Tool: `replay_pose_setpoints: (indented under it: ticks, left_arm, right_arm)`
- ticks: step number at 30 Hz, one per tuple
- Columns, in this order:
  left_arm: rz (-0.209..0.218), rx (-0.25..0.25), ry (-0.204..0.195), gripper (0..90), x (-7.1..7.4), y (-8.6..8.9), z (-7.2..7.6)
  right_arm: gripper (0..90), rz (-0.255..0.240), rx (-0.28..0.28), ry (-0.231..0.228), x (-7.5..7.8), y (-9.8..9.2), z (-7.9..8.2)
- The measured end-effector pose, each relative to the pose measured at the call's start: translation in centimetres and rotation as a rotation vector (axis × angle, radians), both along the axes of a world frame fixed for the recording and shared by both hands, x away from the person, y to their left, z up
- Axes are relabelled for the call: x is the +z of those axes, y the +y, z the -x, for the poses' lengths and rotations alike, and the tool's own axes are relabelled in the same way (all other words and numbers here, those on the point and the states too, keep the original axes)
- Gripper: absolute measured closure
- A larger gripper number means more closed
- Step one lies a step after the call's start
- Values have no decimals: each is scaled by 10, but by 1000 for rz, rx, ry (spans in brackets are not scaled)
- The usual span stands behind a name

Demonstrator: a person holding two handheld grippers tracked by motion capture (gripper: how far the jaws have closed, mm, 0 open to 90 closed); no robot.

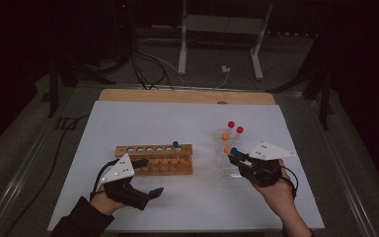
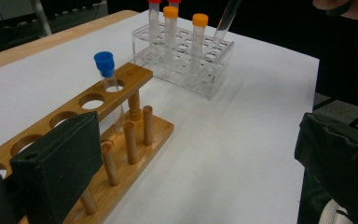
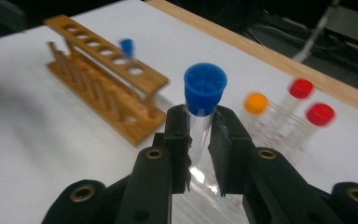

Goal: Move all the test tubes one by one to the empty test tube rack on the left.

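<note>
A wooden tube rack (image 1: pixel 153 159) lies left of centre, with one blue-capped tube (image 1: pixel 175 144) standing in its right end hole. To its right, a clear plastic rack (image 1: pixel 225 168) holds red-capped (image 1: pixel 231 124) and orange-capped tubes (image 1: pixel 225 137). My right gripper (image 1: pixel 235 157) is shut on a second blue-capped tube (image 3: pixel 205 88), gripping the glass just under the cap. It holds the tube tilted over the clear rack (image 2: pixel 186 63). My left gripper (image 1: pixel 148 177) stands open in front of the wooden rack (image 2: pixel 121 93), with nothing between its jaws.
The racks sit on a white sheet (image 1: pixel 128 123) over a wooden table (image 1: pixel 187 96). Bare sheet lies behind the racks and between them. Cables and a metal stand's legs (image 1: pixel 217 49) are on the dark floor beyond the far edge.
</note>
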State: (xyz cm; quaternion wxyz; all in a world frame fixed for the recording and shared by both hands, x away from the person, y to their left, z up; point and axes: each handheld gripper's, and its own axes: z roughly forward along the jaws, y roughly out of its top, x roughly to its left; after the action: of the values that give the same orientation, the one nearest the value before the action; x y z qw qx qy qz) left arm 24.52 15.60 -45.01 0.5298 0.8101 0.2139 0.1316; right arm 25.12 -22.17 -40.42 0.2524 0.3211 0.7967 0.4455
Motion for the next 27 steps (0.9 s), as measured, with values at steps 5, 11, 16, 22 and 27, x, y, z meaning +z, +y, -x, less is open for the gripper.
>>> replay_pose_setpoints:
  ticks: [5,11,16,22,27]
  left_arm:
    - [5,-14,-4,16,1,-5,3]
    - [17,-38,-2,19,3,-11,5]
    - [24,-61,-8,38,7,-22,5]
    - [38,-82,-31,128,9,-35,7]
    - [42,-105,-31,261,11,-46,5]
  right_arm:
    - [767,-1,65,6,-2,16,8]
    - [767,35,134,41,-23,42,10]
    - [767,50,170,71,-35,56,10]
    - [767,62,222,88,-41,72,16]
    - [767,71,250,111,-47,80,18]
